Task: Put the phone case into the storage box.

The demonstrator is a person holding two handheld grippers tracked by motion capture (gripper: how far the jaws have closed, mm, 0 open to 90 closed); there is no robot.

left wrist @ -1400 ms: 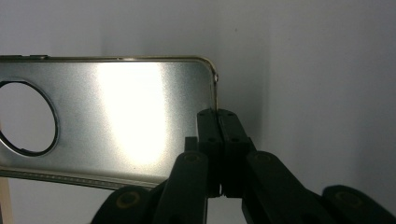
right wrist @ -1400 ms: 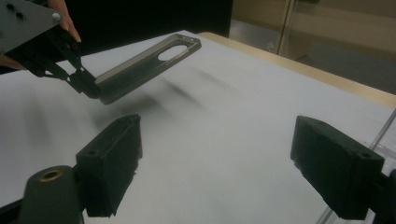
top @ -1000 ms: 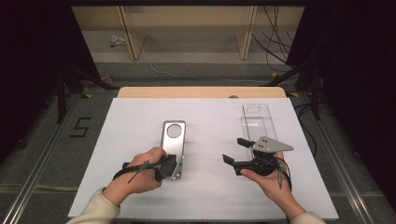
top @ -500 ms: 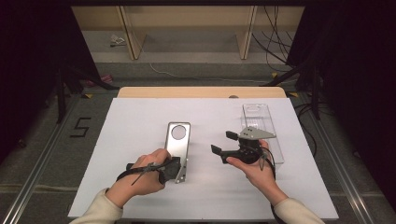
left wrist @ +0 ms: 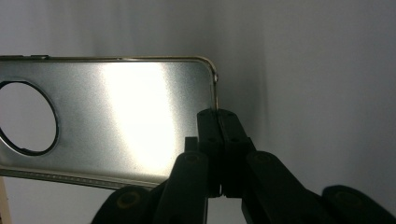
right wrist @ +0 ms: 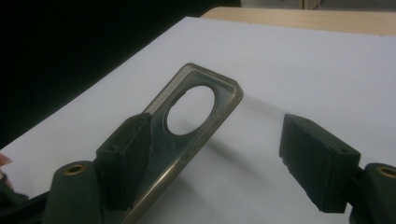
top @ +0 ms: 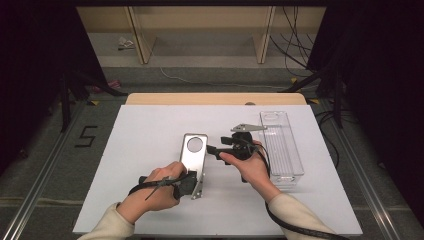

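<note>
Desk [top: 150, 130] comes first: a white top with a strip of bare wood showing along its far edge, set over a grey floor with rails at both sides.

Next in size is a clear tray [top: 281, 145], long and narrow, lying on the desk close to the right edge and running from the far side toward the near one.

A metal plate [top: 193, 162] with a round hole near its far end sits around the middle of the desk, a little nearer the front edge than the back. In the left gripper view the plate [left wrist: 116, 116] is brushed silver with rounded corners; in the right gripper view the plate [right wrist: 187, 121] stands tilted, its holed end raised off the white top.

The left gripper [top: 187, 184] is at the plate's near end, held in the person's left hand [top: 150, 192]. Its jaws are pressed together on the plate's short edge, as the left gripper view [left wrist: 218, 126] shows.

The right gripper [top: 212, 150] is just right of the plate, between it and the tray, in the right hand [top: 250, 167]. Its jaws stand wide apart in the right gripper view [right wrist: 210, 163], with the plate rising in front of the left-hand jaw; I cannot tell whether they touch.
</note>
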